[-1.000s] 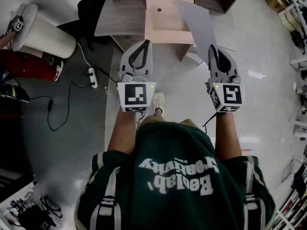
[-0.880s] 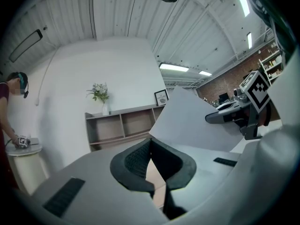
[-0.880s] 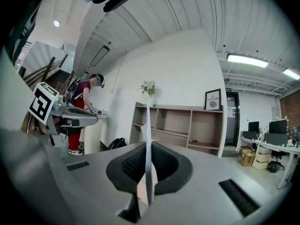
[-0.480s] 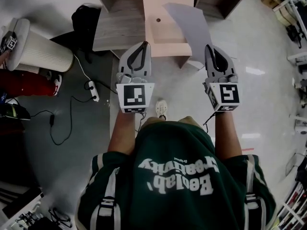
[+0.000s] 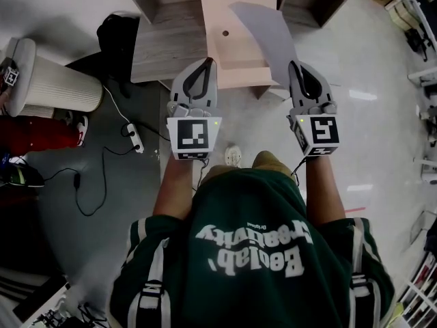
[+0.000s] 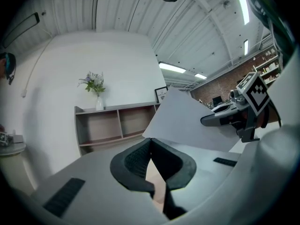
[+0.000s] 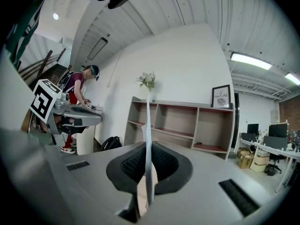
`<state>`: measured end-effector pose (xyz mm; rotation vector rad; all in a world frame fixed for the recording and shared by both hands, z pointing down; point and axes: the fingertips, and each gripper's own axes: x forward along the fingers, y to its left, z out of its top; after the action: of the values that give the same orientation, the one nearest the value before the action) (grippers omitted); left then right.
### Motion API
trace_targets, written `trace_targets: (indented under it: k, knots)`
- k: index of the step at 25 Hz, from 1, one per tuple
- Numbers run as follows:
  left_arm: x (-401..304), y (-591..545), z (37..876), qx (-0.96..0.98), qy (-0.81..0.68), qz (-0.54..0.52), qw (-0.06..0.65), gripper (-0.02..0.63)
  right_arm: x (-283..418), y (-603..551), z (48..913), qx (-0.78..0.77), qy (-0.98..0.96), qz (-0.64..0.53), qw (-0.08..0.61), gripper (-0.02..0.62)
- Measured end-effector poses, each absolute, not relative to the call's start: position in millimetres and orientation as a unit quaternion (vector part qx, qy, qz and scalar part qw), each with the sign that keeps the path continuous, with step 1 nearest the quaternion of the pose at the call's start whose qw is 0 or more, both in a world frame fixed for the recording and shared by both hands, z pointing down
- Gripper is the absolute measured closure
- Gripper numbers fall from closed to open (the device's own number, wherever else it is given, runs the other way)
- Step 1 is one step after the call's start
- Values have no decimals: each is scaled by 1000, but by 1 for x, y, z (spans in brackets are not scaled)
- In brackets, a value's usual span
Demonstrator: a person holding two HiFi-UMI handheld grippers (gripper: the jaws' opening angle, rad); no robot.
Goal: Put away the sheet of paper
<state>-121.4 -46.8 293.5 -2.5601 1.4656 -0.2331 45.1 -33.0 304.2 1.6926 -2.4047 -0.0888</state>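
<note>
Right tongs (image 5: 295,65) pinch the paper (image 5: 268,34) over a pink table (image 5: 224,50), shelves (image 7: 174,133) beyond.

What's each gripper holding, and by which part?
Right gripper is shut on the sheet of paper, pinching its near edge. Left gripper holds nothing, jaws together.

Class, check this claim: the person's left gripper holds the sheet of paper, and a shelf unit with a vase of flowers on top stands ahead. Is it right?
One slip: the right gripper, not the left, holds the sheet of paper; the right gripper view shows its jaws shut on it. The shelf unit with the vase of flowers does stand ahead.
</note>
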Motion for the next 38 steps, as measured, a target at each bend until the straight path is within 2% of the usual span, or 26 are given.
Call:
trace_targets:
  k: [15,38]
  knots:
    - [-114,-118,308,-851,511,-92,79,588,46,-116,325,540,-836,-18,99,561]
    - [-66,-314,343,-803,579,-131,53,588,78,-340,380,432,-892,16,130,561]
